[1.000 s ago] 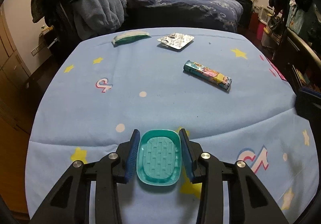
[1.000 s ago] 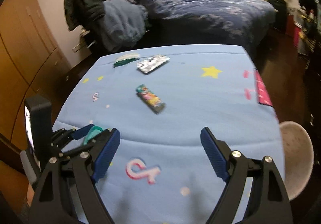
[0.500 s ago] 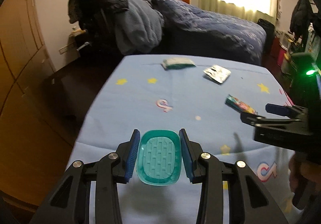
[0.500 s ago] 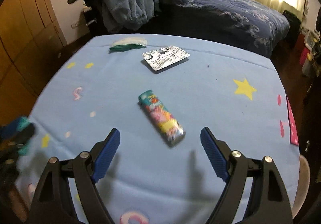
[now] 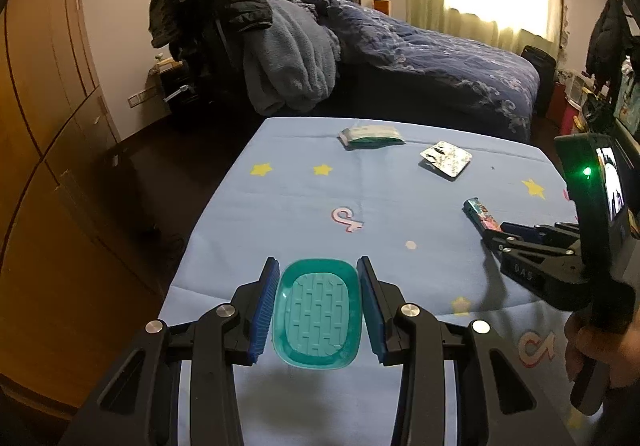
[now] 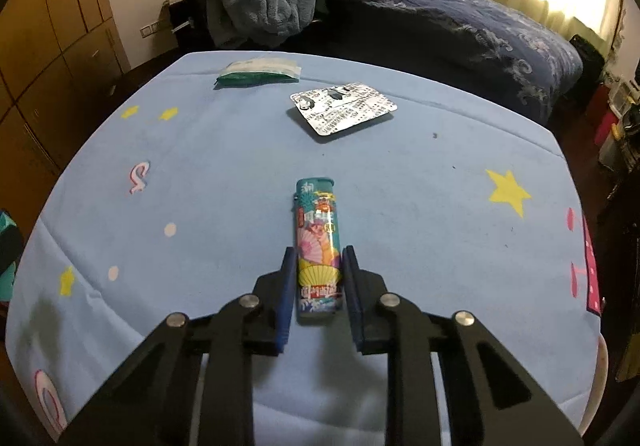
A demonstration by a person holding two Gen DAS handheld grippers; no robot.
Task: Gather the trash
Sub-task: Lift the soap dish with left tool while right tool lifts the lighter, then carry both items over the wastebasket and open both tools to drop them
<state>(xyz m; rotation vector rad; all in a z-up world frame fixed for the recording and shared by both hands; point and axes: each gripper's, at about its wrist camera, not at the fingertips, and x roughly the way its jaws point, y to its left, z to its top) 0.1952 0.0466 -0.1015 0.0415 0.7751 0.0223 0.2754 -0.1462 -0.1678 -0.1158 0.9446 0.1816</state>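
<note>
The right tongs (image 6: 317,278) have narrowed onto the lighter (image 6: 318,246) mid-counter, ready to lift; the left tongs (image 5: 318,300) hold the teal soap dish (image 5: 316,312)

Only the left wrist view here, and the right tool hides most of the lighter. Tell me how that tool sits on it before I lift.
Observer: The right tool straddles the lighter lengthwise, around its near half.
Operator: Confirm contact.
Observer: Both pads look pressed against its sides; it lies flat on the blue cloth.
Operator: Give me its heading.
Observer: Its capped end points away from the tool, toward the blister pack.
</note>
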